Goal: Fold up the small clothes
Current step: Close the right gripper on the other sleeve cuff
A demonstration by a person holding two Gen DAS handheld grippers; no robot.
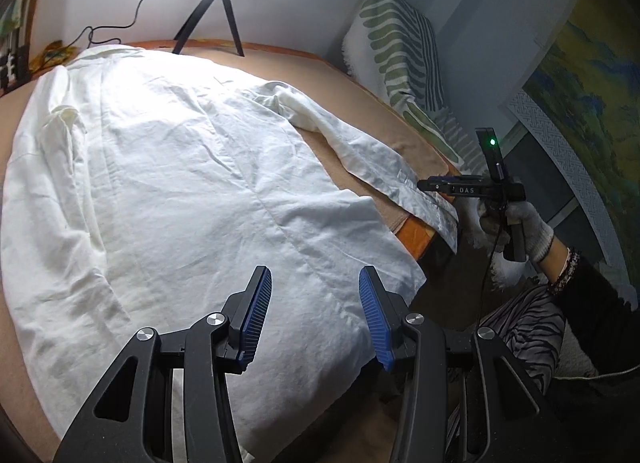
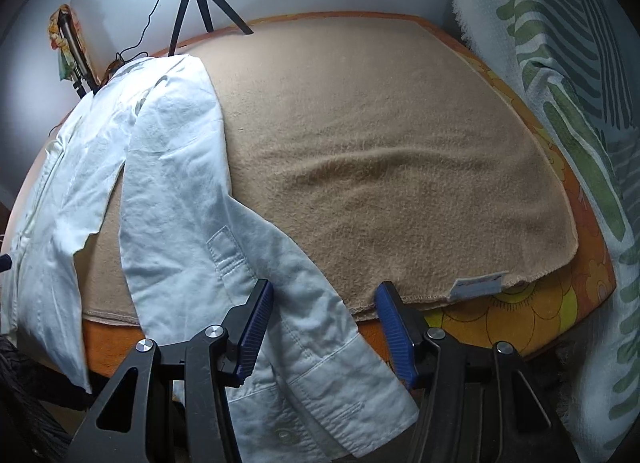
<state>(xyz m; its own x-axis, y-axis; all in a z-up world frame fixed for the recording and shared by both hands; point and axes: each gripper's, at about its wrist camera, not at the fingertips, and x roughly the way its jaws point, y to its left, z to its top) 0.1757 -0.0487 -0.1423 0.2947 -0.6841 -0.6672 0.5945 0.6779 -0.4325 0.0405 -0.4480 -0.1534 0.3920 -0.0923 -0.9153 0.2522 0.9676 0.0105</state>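
Observation:
A white long-sleeved shirt lies spread on a tan blanket. My left gripper is open, hovering just above the shirt's lower hem near the table's front edge. One sleeve stretches right and its cuff hangs over the edge. My right gripper is open with that sleeve's cuff lying between and under its fingers. The right gripper also shows in the left wrist view, at the cuff.
A ring light on a black tripod stands at the back of the table. A green-striped white cloth hangs on the right. An orange flowered cover shows under the blanket. The tan blanket right of the shirt is bare.

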